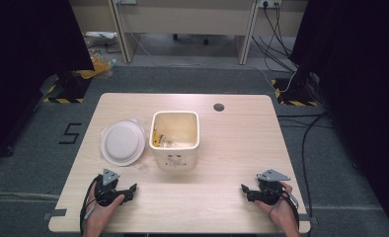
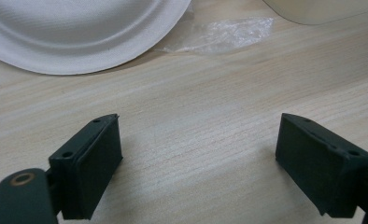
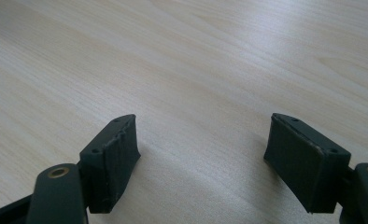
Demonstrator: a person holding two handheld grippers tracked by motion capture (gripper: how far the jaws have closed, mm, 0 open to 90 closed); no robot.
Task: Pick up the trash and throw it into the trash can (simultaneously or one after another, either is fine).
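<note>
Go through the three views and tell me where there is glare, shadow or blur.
High view: glare whitens the far edge of the table, and the room's sides are black shadow. Left gripper view: the open left claw is sharp, while the paper plate and plastic wrap look slightly soft. Right gripper view: sheen on the far tabletop; the open right claw casts soft shadows.

Table (image 1: 222,148): one, light wood, at centre frame.
Paper plate (image 1: 122,143): one, white, left of centre.
Tub (image 1: 175,140): one, cream, square, at centre.
Plastic wrap (image 2: 224,35): one clear piece, upper middle of the left gripper view.
Grippers: two, left gripper (image 1: 126,192) lower left, right gripper (image 1: 249,192) lower right.
Hands: two were counted.
</note>
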